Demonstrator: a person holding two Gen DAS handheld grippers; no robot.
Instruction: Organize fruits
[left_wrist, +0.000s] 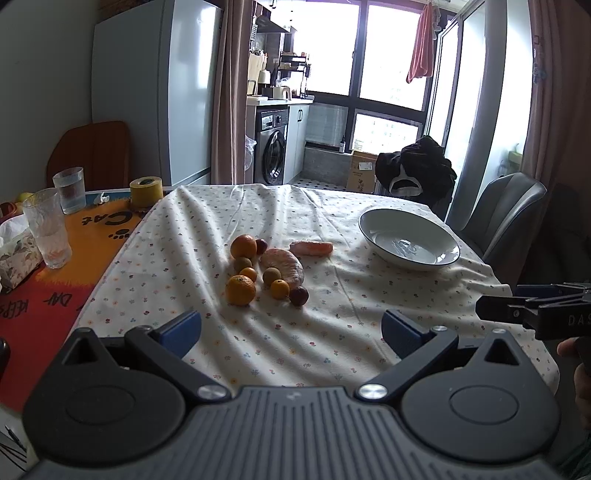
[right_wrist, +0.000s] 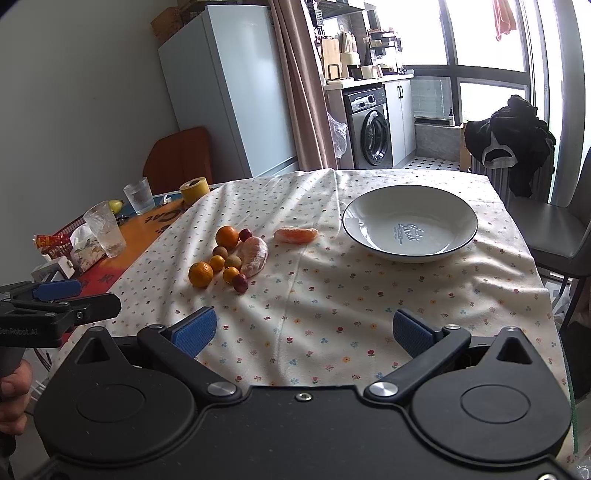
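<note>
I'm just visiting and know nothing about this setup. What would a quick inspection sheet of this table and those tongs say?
Surface: table under a wrinkled floral cloth.
Job's things: fruits in a loose cluster on the cloth; bowl empty, apart from them.
Clutter: two glasses, tape roll, tissue box on the orange mat.
Grippers: left tongs and right tongs open, holding nothing.
Cables: nothing seen.
Surroundings: fridge, washing machine, chair.
</note>
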